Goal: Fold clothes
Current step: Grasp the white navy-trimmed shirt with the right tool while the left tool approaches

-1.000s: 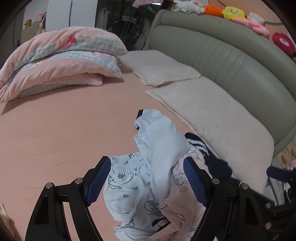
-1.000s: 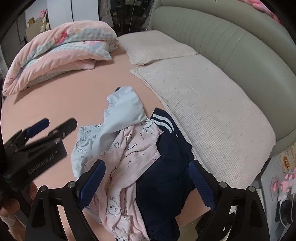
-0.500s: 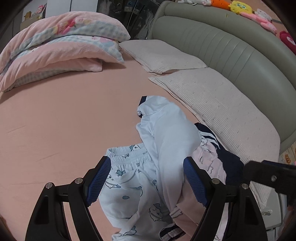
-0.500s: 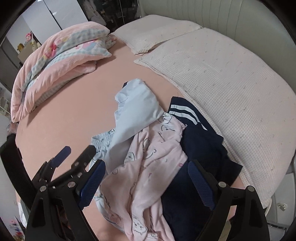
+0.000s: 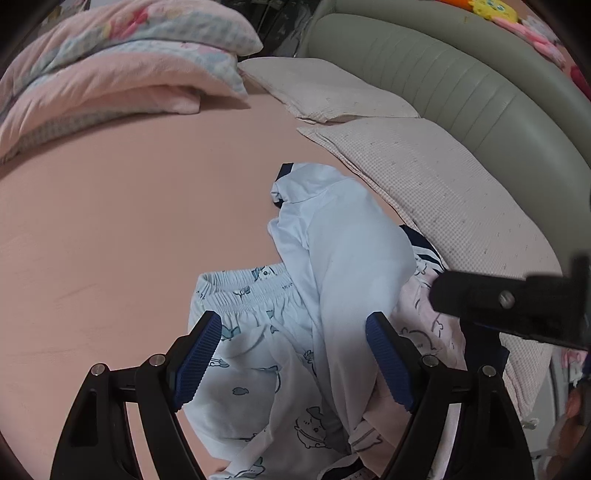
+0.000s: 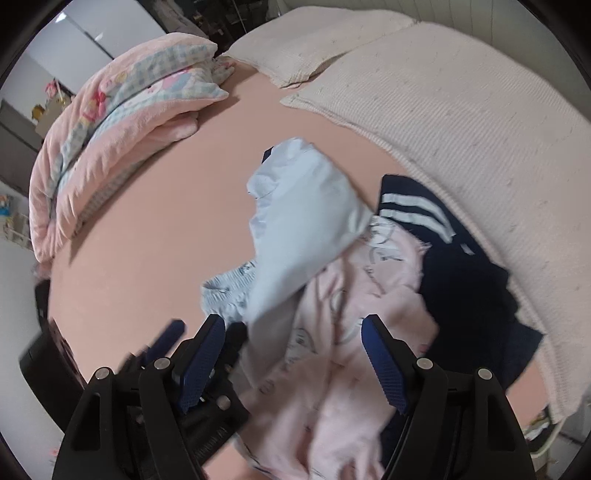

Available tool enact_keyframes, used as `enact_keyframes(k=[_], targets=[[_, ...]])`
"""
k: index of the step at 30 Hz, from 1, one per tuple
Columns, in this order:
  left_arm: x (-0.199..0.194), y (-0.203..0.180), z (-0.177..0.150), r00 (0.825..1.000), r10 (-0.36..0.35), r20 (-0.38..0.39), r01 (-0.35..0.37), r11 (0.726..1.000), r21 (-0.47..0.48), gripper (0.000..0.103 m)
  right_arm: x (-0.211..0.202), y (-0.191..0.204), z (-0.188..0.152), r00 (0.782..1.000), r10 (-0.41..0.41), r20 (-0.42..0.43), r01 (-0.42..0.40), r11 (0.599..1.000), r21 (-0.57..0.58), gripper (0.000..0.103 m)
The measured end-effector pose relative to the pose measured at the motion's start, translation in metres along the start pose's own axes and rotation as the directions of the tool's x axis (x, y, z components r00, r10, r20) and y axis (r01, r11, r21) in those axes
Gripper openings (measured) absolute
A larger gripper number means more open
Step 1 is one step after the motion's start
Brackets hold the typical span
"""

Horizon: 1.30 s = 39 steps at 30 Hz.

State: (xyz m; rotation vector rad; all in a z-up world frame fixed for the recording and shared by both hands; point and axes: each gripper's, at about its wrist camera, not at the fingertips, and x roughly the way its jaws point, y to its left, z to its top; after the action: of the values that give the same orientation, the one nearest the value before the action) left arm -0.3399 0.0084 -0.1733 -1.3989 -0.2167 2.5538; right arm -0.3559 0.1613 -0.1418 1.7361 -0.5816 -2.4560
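A heap of clothes lies on the pink bed sheet [image 5: 110, 221]. A pale blue plain garment [image 5: 343, 251] lies across light blue printed trousers [image 5: 251, 350], a pink printed garment [image 6: 351, 295] and a navy garment with white stripes [image 6: 461, 266]. My left gripper [image 5: 295, 354] is open, just above the blue trousers and the pale garment. My right gripper [image 6: 295, 354] is open over the pink garment; it shows in the left wrist view [image 5: 509, 306] at the right. The left gripper [image 6: 184, 343] shows low left in the right wrist view.
A folded pink and checked quilt [image 5: 110, 74] lies at the far left. Two beige pillows [image 5: 424, 177] lie along a grey-green padded headboard [image 5: 461, 85]. Plush toys [image 5: 517, 18] sit on top of it. The bed's edge is at the lower right [image 6: 554, 398].
Both grippers have moved lower and closer to the heap. The right gripper has swung left over the pink garment, and now shows nearer in the left wrist view. The clothes have not moved.
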Motion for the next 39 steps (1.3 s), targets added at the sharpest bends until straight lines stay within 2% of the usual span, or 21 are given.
enact_keyframes(k=[8, 19, 22, 24, 26, 31, 34, 39], targets=[[0.004, 0.008, -0.004, 1.0, -0.022, -0.013, 0.022, 1.0, -0.018, 0.08, 0.02, 0.006, 0.009, 0.998, 0.07, 0.005, -0.07, 0.996, 0.061, 0.075], [0.004, 0.007, -0.005, 0.999, -0.039, -0.005, 0.039, 0.999, -0.006, 0.08, 0.056, 0.001, 0.013, 0.976, 0.215, -0.034, -0.205, 0.96, 0.189, 0.054], [0.004, 0.008, -0.005, 0.998, -0.064, -0.001, 0.064, 0.998, -0.009, 0.08, 0.065, -0.002, 0.018, 0.977, 0.207, -0.043, -0.194, 0.958, 0.21, 0.047], [0.005, 0.007, -0.006, 0.996, -0.088, -0.007, 0.088, 0.996, -0.009, 0.08, 0.07, -0.005, 0.019, 0.984, 0.174, -0.046, -0.161, 0.965, 0.209, 0.038], [0.007, 0.006, -0.006, 0.994, -0.112, -0.014, 0.112, 0.994, -0.009, 0.08, 0.075, -0.009, 0.019, 0.987, 0.156, -0.048, -0.143, 0.967, 0.213, 0.025], [0.01, 0.004, -0.008, 0.985, -0.171, -0.029, 0.171, 0.985, -0.009, 0.08, 0.079, -0.021, 0.019, 0.979, 0.201, -0.042, -0.186, 0.954, 0.236, 0.019], [0.012, 0.003, -0.009, 0.978, -0.206, -0.038, 0.206, 0.978, -0.01, 0.08, 0.074, -0.018, 0.02, 0.983, 0.178, -0.039, -0.168, 0.967, 0.191, 0.016], [0.022, -0.006, -0.014, 0.981, -0.185, -0.059, 0.186, 0.982, 0.018, 0.08, 0.067, -0.009, 0.022, 0.989, 0.143, -0.032, -0.139, 0.984, 0.116, 0.014]])
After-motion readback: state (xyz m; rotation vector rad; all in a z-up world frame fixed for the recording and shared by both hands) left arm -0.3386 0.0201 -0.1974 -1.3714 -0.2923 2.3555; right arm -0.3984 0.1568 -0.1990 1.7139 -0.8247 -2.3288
